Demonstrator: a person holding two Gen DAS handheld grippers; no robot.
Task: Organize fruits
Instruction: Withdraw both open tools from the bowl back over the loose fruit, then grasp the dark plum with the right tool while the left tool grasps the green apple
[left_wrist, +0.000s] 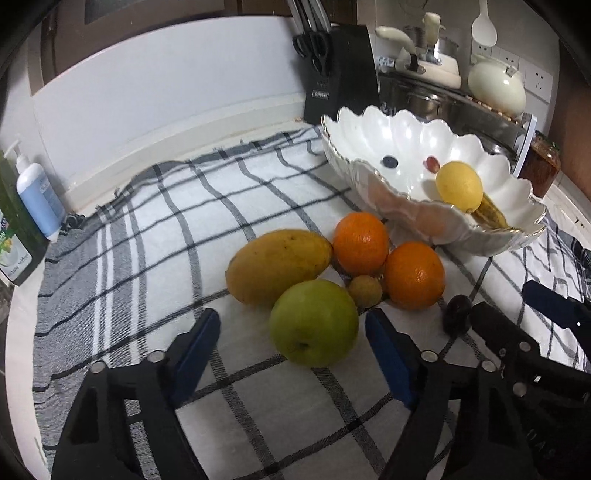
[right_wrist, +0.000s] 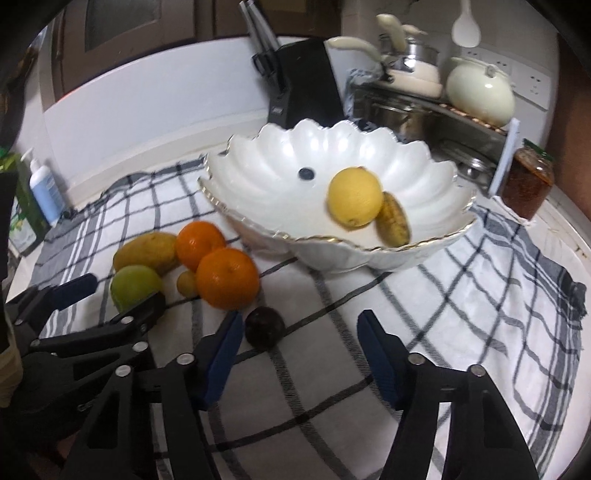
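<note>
A kitchen counter runs along a white backsplash, covered by a checked cloth (left_wrist: 155, 229). At the back stand a knife block (left_wrist: 341, 74), pots on a rack (right_wrist: 424, 110), and a jar (right_wrist: 528, 181) partly behind the rack's end plate. A soap bottle (left_wrist: 37, 195) sits far left; the green carton beside it is cut off by the lens edge.

The left tongs (left_wrist: 291, 332) are open and hold nothing; a green apple (left_wrist: 314, 323) lies between the finger tips, not touching either that can be seen. Just beyond it are a mango (left_wrist: 277, 266), two oranges (left_wrist: 360, 243) (left_wrist: 413, 275) and a small yellowish fruit (left_wrist: 365, 290) wedged among them, too blurred to name. In the right view the left tongs' finger hides part of the apple.

The right tongs (right_wrist: 299, 332) are also open and empty. A dark round fruit (right_wrist: 265, 326) lies on the cloth just beside the left finger's tip; whether they touch cannot be told.

Ahead of the right tongs stands a scalloped white bowl (right_wrist: 258, 162). Inside are a lemon (right_wrist: 354, 195), a blueberry (right_wrist: 306, 173), and a brownish oblong fruit (right_wrist: 393, 219) beside the lemon; from the left view the rim hides most of it. A reddish grape (left_wrist: 431, 162) shows only in the left view; in the right one the lemon covers it.
</note>
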